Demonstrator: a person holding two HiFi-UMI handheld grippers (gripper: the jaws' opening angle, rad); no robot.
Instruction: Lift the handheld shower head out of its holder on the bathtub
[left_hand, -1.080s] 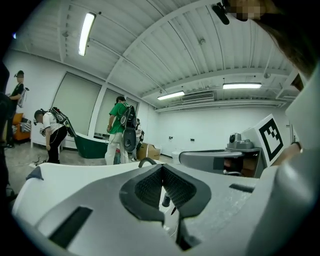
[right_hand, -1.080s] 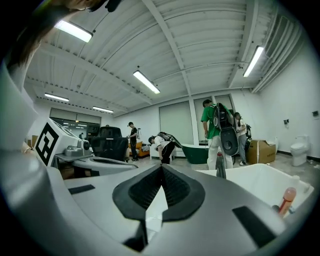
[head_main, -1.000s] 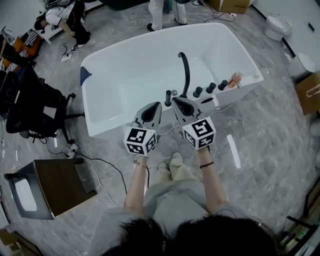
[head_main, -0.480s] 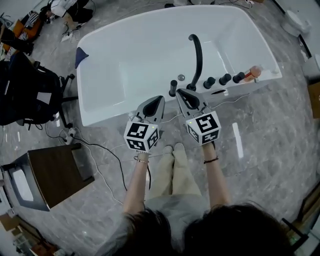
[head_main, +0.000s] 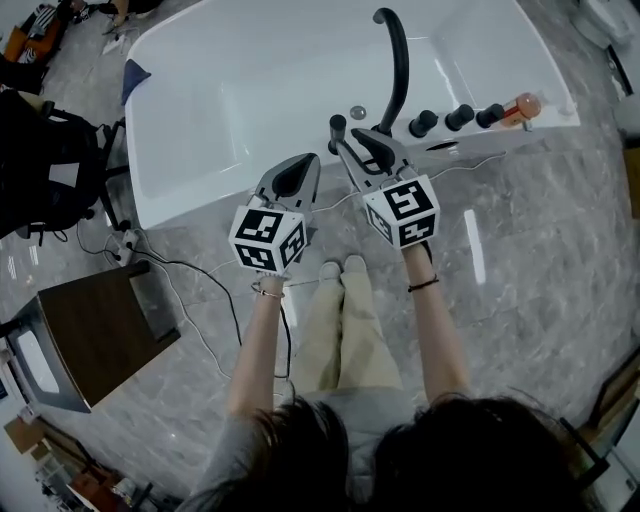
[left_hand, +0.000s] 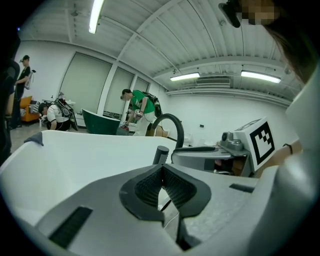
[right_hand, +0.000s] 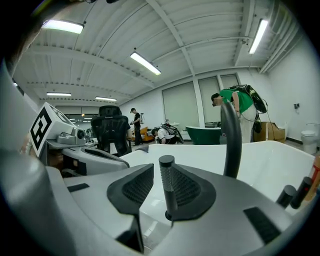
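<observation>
The handheld shower head (head_main: 337, 126) is a dark upright stick in its holder on the white bathtub's near rim (head_main: 200, 205), left of the black curved faucet (head_main: 398, 60). My right gripper (head_main: 352, 148) reaches that rim. In the right gripper view the shower head (right_hand: 167, 187) stands between the jaws of my right gripper (right_hand: 161, 175). The jaws are opening, and a gap shows beside the left pad. My left gripper (head_main: 298, 165) hovers just left, short of the rim. Its pads (left_hand: 161, 172) meet, with nothing held. From there the shower head (left_hand: 160, 154) shows ahead.
Three black knobs (head_main: 458, 117) and an orange bottle (head_main: 522, 105) line the rim right of the faucet. A black office chair (head_main: 40, 160) and a dark cabinet (head_main: 100, 330) stand at the left, with cables (head_main: 200, 290) on the floor. People stand beyond the tub (left_hand: 140, 107).
Both grippers have sunk and moved toward the tub's rim. The right gripper's tips now flank the shower head and its jaws have parted. The left gripper stays shut.
</observation>
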